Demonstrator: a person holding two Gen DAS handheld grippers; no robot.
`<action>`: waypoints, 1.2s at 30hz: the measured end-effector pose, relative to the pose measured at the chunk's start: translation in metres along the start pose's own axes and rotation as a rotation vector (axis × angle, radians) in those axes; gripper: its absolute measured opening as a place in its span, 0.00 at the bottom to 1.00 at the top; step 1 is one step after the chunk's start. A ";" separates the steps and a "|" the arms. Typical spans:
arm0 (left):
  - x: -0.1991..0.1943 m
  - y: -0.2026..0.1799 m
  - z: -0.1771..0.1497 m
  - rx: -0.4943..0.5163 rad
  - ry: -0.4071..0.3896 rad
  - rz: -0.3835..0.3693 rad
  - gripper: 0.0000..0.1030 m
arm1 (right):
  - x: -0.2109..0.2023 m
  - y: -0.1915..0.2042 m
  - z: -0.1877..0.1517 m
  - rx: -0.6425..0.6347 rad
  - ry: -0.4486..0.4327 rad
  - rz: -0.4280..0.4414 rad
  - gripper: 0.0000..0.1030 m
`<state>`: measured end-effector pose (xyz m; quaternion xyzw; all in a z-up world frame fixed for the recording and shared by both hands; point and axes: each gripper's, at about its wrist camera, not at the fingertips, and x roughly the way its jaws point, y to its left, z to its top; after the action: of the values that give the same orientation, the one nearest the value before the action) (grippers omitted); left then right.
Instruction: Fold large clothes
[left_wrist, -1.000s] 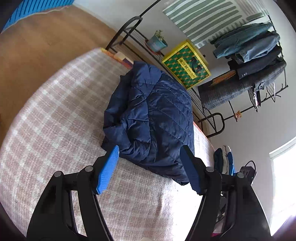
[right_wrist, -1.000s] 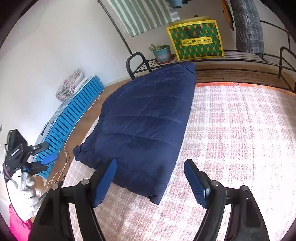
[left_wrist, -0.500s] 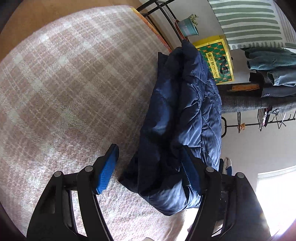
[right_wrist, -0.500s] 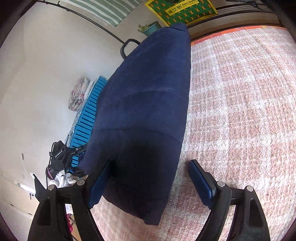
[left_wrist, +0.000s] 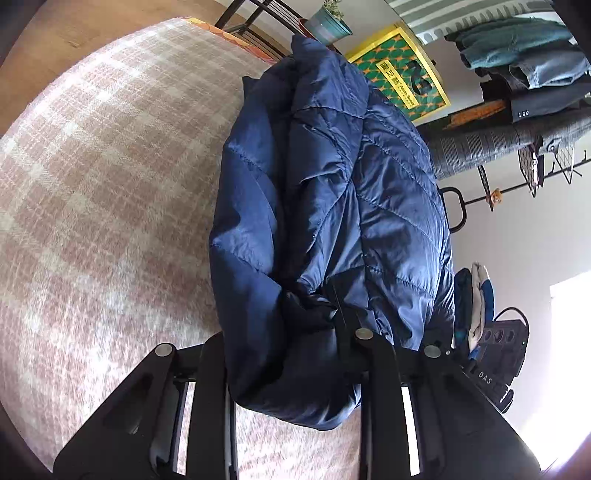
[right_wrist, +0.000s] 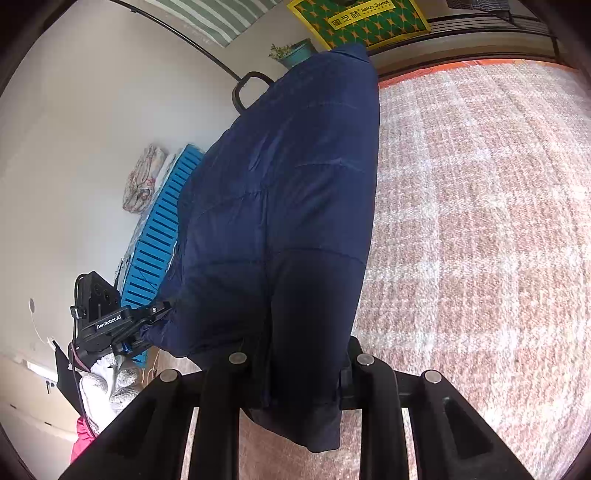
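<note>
The navy quilted jacket (left_wrist: 332, 206) lies folded into a long bundle on the pink checked blanket (left_wrist: 103, 192), and it reaches from the near edge toward the far end, where a plant pot (left_wrist: 327, 24) and a yellow-green box (left_wrist: 402, 70) stand on a dark metal frame.

The left gripper (left_wrist: 291, 339) has just been closing its jaws; now they are clamped on the near left corner of the jacket, with the puffy cloth bunched between them. The right gripper (right_wrist: 295, 373) has also just closed, and it is grasping the near right corner, whose hem hangs down between the fingers.

In the right wrist view the jacket's left side lies along the left edge of the blanket, with a blue slatted panel (right_wrist: 159, 236) beyond it. To the right of the jacket the blanket is wide and bare.
</note>
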<state>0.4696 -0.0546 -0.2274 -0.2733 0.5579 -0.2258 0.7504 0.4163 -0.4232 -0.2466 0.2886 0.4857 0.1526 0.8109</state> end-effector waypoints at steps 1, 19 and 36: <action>-0.003 -0.004 -0.006 0.006 0.008 0.006 0.21 | -0.005 0.002 -0.003 -0.008 0.010 -0.008 0.21; -0.038 -0.071 -0.241 0.192 0.194 0.019 0.21 | -0.145 -0.016 -0.164 -0.127 0.135 -0.163 0.20; -0.091 -0.075 -0.211 0.184 0.088 -0.062 0.72 | -0.215 -0.026 -0.167 -0.200 -0.118 -0.195 0.80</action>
<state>0.2397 -0.0853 -0.1612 -0.2101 0.5587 -0.3108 0.7397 0.1657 -0.5037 -0.1726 0.1664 0.4454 0.1035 0.8736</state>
